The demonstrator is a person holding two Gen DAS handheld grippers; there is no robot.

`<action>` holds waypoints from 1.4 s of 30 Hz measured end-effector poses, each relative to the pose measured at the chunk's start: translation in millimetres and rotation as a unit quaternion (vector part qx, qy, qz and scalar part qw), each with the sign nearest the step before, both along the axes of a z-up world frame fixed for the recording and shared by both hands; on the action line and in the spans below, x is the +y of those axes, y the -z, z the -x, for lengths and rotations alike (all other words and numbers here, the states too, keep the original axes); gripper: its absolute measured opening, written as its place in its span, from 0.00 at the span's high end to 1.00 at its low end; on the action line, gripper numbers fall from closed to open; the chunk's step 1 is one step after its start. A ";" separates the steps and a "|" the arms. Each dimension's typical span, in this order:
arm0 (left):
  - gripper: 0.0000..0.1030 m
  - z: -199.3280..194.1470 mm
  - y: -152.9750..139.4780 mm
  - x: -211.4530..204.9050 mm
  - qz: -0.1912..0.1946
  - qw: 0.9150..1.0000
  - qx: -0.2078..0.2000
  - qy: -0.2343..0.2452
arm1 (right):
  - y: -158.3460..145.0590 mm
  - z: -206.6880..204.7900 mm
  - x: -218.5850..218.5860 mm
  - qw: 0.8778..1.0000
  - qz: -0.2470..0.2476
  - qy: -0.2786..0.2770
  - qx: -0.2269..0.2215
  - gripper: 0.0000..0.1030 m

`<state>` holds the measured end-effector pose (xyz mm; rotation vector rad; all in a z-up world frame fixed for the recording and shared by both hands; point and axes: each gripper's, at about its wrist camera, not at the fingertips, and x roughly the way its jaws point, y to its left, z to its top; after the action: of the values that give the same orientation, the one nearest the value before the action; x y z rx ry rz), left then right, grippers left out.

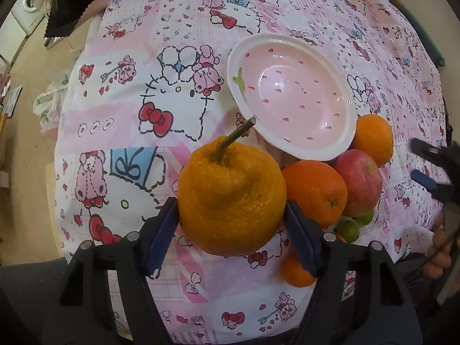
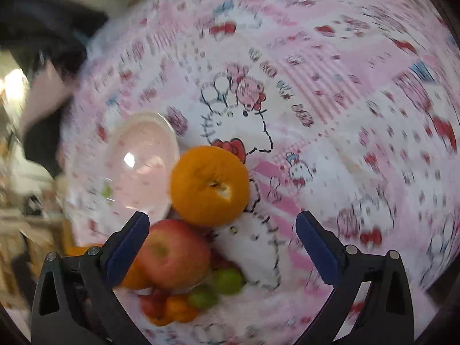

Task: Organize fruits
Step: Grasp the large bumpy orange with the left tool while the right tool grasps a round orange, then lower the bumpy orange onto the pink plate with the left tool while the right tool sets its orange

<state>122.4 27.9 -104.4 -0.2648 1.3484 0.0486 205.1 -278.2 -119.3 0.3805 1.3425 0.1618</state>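
Observation:
My left gripper (image 1: 231,218) is shut on a large bumpy orange citrus with a stem (image 1: 231,192), held above the cloth. Beyond it sits an empty pink strawberry-print plate (image 1: 296,95). Beside the plate lie an orange (image 1: 314,192), a red apple (image 1: 359,181), another orange (image 1: 373,138), small green limes (image 1: 348,230) and a small tangerine (image 1: 296,270). My right gripper (image 2: 222,238) is open and empty over the pile: an orange (image 2: 210,185), the apple (image 2: 175,253), limes (image 2: 227,280) and the plate (image 2: 143,161). It also shows in the left wrist view (image 1: 431,166).
A pink Hello Kitty cloth (image 1: 138,115) covers the table. The table's left edge drops to a beige floor (image 1: 34,66) with a white bag (image 1: 49,103) and a washing machine (image 1: 31,0) beyond. The right wrist view is motion-blurred.

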 end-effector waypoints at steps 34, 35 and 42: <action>0.33 -2.7 2.7 7.3 -0.021 1.000 -0.012 -0.017 | 31.9 -19.9 24.9 0.997 0.013 -0.079 -0.011 0.21; 0.33 -2.6 1.9 8.0 -0.022 0.999 -0.014 -0.019 | 30.5 -19.5 22.1 0.997 0.009 -0.074 -0.012 0.21; 0.33 -1.6 -8.3 8.8 -0.027 0.999 -0.033 -0.021 | 16.6 -17.3 0.8 0.999 -0.019 -0.031 -0.027 0.21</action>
<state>124.0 36.7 -96.1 -0.2462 1.2744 0.1108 222.4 -277.5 -135.9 0.3650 1.2993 0.2476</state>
